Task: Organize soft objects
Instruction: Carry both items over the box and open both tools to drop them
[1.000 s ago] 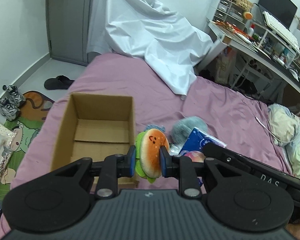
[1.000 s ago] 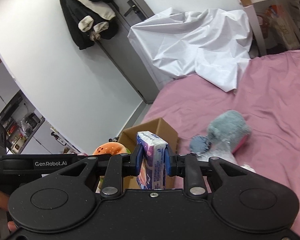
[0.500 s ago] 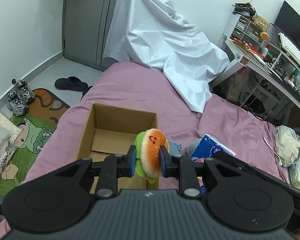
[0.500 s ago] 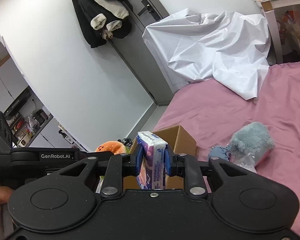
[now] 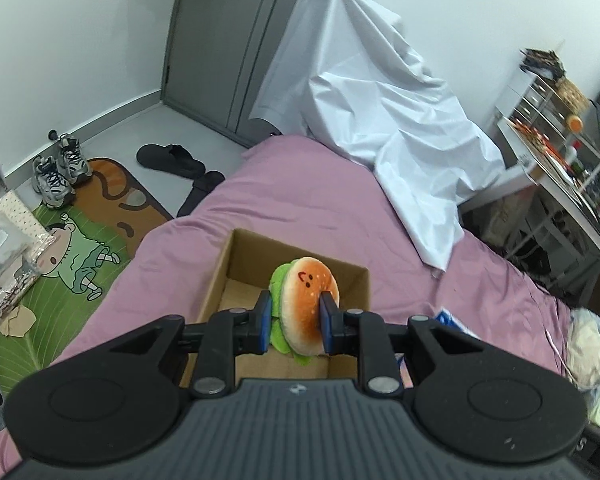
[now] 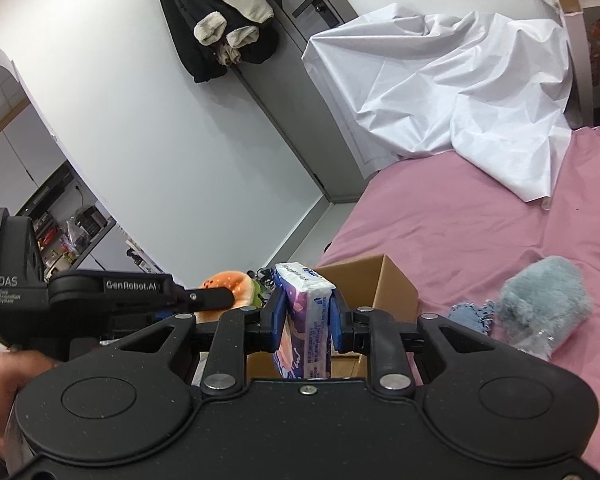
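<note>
A: Tongs first, left wrist view. What do they carry?

B: The left tongs (image 5: 294, 322) pinch one burger plush (image 5: 306, 308), hanging over the open cardboard box (image 5: 224, 264), which sits near the bed's (image 5: 300, 200) left edge. One box, with its near wall hidden behind the tongs.

A: Anything else on the bed?

B: One white sheet (image 5: 380, 120) draped over the far end. A blue corner peeks out just right of the box; too little shows to name it. On the floor: two sneakers (image 5: 58, 170) and two slippers (image 5: 180, 164).

A: And the right wrist view?

B: The right tongs (image 6: 305, 322) are clamped on one tissue pack (image 6: 304, 320), held upright near the box (image 6: 376, 284). The left tongs (image 6: 224, 296) show at the left with the burger plush (image 6: 230, 282) partly covered. One grey fluffy plush (image 6: 540, 300) lies on the bed (image 6: 460, 240) to the right, its lower part cut off by the tongs.
</note>
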Motion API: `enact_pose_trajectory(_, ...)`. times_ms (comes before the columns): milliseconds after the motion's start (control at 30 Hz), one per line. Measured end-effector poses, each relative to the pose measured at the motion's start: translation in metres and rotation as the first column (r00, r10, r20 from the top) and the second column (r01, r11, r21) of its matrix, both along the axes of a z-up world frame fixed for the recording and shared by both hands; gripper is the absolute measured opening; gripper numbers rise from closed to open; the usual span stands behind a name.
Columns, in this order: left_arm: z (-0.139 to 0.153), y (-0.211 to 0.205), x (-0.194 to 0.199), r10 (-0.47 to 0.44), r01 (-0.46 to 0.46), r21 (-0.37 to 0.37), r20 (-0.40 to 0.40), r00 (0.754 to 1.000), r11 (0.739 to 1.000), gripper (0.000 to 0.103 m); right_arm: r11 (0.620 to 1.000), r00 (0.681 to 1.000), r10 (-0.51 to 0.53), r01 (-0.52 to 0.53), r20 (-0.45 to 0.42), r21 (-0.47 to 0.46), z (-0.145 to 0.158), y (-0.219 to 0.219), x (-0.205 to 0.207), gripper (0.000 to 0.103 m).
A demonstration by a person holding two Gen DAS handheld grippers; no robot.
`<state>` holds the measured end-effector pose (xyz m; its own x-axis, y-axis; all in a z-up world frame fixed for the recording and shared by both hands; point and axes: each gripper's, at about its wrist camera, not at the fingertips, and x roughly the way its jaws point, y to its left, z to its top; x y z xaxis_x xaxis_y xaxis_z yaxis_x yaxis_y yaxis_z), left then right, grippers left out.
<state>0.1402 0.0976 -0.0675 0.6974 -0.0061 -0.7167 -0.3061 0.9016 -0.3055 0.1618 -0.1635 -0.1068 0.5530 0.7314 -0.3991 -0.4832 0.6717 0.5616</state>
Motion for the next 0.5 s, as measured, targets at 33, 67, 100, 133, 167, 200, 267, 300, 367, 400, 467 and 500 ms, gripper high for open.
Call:
enact_pose_trajectory(33, -0.001, 0.002, 0.003, 0.005, -0.005, -0.003, 0.000, 1.000, 1.000, 0.023, 1.000, 1.000, 0.003, -0.003, -0.003, -0.003, -0.002, 0.002, 0.003, 0.023)
enact_pose_trajectory(67, -0.003, 0.005, 0.006, 0.011, -0.011, -0.007, 0.000, 1.000, 1.000, 0.023, 1.000, 1.000, 0.004, -0.004, -0.006, -0.007, -0.003, 0.004, 0.005, 0.023)
enact_pose_trajectory(100, -0.006, 0.007, 0.010, 0.015, -0.015, -0.009, -0.003, 1.000, 1.000, 0.023, 1.000, 1.000, 0.006, -0.006, -0.009, -0.010, -0.005, 0.006, 0.008, 0.023)
enact_pose_trajectory(133, -0.008, 0.008, 0.013, 0.017, -0.017, -0.012, -0.005, 1.000, 1.000, 0.023, 1.000, 1.000, 0.009, -0.010, -0.012, -0.012, -0.007, 0.008, 0.011, 0.023)
enact_pose_trajectory(167, -0.010, 0.010, 0.016, 0.020, -0.020, -0.016, -0.008, 1.000, 1.000, 0.023, 1.000, 1.000, 0.012, -0.012, -0.015, -0.013, -0.008, 0.009, 0.013, 0.023)
enact_pose_trajectory(200, -0.014, 0.011, 0.019, 0.020, -0.020, -0.020, -0.013, 1.000, 1.000, 0.023, 1.000, 1.000, 0.012, -0.013, -0.018, -0.016, -0.010, 0.011, 0.016, 0.023)
enact_pose_trajectory(267, -0.021, 0.011, 0.026, 0.014, -0.015, -0.021, -0.028, 1.000, 1.000, 0.023, 1.000, 1.000, 0.015, -0.015, -0.024, -0.018, -0.014, 0.013, 0.020, 0.023)
enact_pose_trajectory(300, -0.026, 0.011, 0.029, 0.013, -0.013, -0.022, -0.034, 0.999, 1.000, 0.023, 1.000, 1.000, 0.015, -0.016, -0.027, -0.018, -0.015, 0.015, 0.022, 0.023)
enact_pose_trajectory(367, -0.034, 0.010, 0.035, 0.010, -0.011, -0.025, -0.053, 0.999, 1.000, 0.023, 1.000, 0.999, 0.016, -0.017, -0.030, -0.019, -0.018, 0.017, 0.026, 0.023)
enact_pose_trajectory(400, -0.039, 0.010, 0.038, 0.009, -0.011, -0.025, -0.064, 0.998, 1.000, 0.023, 1.000, 0.999, 0.017, -0.018, -0.030, -0.020, -0.020, 0.018, 0.028, 0.023)
enact_pose_trajectory(467, -0.047, 0.009, 0.044, 0.004, -0.006, -0.020, -0.080, 0.997, 1.000, 0.023, 1.000, 0.999, 0.018, -0.019, -0.032, -0.019, -0.023, 0.019, 0.032, 0.023)
enact_pose_trajectory(500, -0.051, 0.009, 0.047, -0.001, 0.000, -0.014, -0.086, 0.996, 1.000, 0.023, 1.000, 0.999, 0.018, -0.018, -0.034, -0.017, -0.025, 0.019, 0.033, 0.023)
